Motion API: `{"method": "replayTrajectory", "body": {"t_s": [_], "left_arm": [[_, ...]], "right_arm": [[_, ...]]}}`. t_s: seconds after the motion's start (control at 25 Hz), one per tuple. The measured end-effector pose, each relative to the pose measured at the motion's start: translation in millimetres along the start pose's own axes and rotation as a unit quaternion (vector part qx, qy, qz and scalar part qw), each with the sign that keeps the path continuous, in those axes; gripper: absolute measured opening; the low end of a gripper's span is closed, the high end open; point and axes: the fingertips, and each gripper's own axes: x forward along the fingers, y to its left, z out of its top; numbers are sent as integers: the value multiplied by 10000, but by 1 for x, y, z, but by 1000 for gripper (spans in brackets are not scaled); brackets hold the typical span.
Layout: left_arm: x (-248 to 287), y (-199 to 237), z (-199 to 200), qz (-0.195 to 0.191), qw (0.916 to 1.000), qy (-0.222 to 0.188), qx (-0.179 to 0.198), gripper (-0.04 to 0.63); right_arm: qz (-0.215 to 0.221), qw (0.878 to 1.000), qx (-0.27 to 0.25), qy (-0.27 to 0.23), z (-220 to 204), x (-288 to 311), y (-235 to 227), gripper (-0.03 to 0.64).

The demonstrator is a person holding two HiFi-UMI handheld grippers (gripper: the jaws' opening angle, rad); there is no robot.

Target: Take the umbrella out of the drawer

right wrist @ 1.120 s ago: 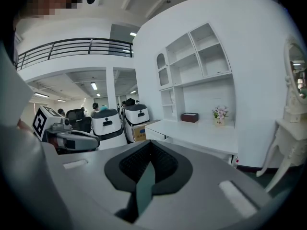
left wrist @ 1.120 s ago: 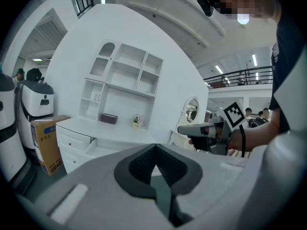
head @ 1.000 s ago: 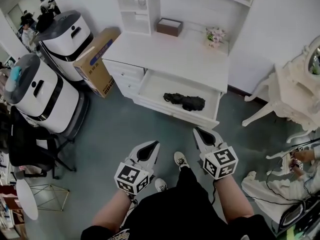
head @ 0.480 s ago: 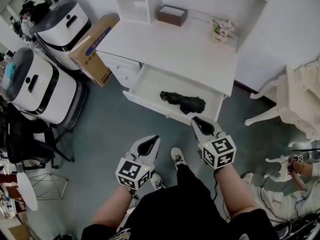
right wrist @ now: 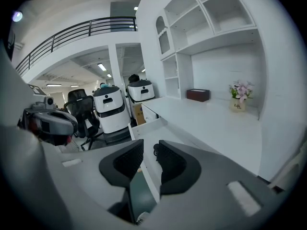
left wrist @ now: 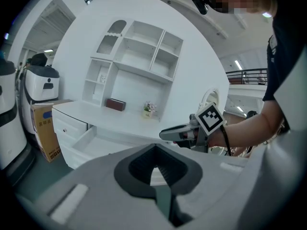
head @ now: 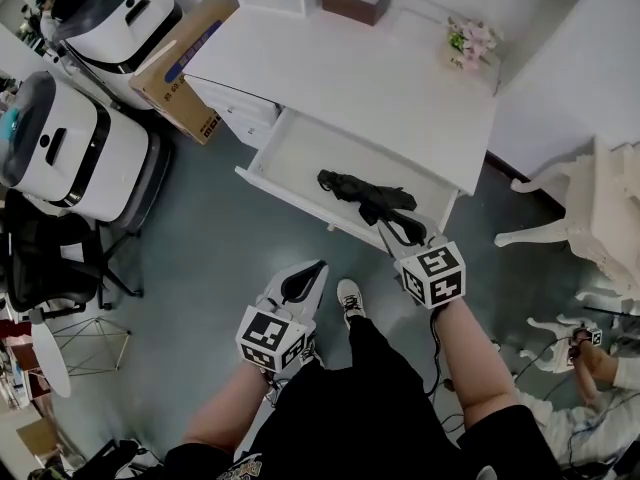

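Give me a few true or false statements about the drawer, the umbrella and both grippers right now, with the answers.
1. The drawer is open. True.
2. The right gripper is shut on the umbrella. False: its jaws are apart, and the umbrella lies in the drawer.
3. The left gripper has its jaws together with nothing between them. True.
4. The flowers stand inside the drawer. False: they stand on the desk top, near its back edge.
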Motion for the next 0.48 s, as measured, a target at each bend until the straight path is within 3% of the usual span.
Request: {"method": "replayTrajectory", "body": {"t_s": [0.28,0.48], "left_arm": [[17,2,-12,43,9998,153,-147,2],[23,6,-20,108,9993,225,-276,2]], "right_arm": [[257,9964,-447,666,-30,50,-27,189],[425,9868,-870,1300,-58,89,-44,216]]}}
